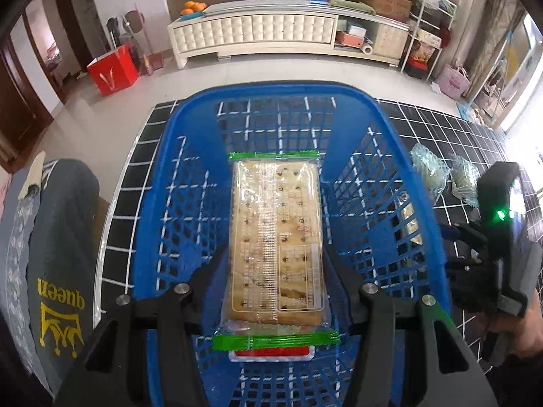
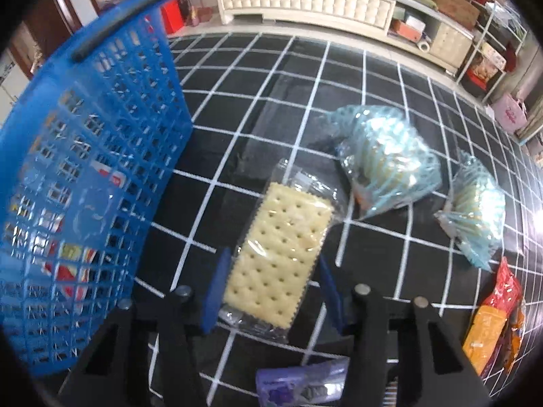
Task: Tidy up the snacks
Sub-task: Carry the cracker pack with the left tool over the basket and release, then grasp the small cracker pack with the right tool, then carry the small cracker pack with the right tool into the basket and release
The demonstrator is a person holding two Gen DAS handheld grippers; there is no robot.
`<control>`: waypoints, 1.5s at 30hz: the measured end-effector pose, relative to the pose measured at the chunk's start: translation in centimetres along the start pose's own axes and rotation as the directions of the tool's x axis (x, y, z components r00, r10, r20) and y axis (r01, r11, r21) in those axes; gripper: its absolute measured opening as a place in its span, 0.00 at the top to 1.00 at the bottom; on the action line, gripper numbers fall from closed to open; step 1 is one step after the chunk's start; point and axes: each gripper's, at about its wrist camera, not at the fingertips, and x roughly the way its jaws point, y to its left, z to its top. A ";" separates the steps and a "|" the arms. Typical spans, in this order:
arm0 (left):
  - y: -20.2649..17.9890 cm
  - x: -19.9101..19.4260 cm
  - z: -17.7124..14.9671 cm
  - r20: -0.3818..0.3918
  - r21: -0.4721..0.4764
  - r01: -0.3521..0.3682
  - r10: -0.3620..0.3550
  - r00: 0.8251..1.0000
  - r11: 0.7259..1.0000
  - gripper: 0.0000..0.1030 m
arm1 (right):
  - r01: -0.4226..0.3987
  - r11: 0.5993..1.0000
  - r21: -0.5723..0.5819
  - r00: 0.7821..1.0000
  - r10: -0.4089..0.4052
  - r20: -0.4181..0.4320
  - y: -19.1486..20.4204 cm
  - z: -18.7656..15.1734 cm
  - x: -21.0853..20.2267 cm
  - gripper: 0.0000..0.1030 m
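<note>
My left gripper (image 1: 275,257) is shut on a clear cracker packet with green ends (image 1: 275,237) and holds it lengthwise above the inside of the blue mesh basket (image 1: 271,88). A red item (image 1: 271,352) lies on the basket floor beneath it. In the right wrist view, my right gripper (image 2: 271,271) has its blue pads (image 2: 215,291) against both sides of a second clear cracker packet (image 2: 281,251), low over the black gridded table (image 2: 271,78). The basket (image 2: 101,101) stands to its left. The right gripper (image 1: 499,237) also shows beside the basket.
Two pale blue snack bags (image 2: 387,162) (image 2: 478,210), an orange packet (image 2: 492,315) and a purple packet (image 2: 302,383) lie on the table right of the basket. A grey cushion printed "queen" (image 1: 61,271) sits left of the table. A white sideboard (image 1: 258,34) stands across the floor.
</note>
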 end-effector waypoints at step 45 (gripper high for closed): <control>7.1 -11.2 -5.1 0.188 -0.011 -0.008 0.010 0.982 1.000 0.45 | -0.109 0.980 -0.166 0.968 0.142 0.207 10.8 3.4 -15.3 0.47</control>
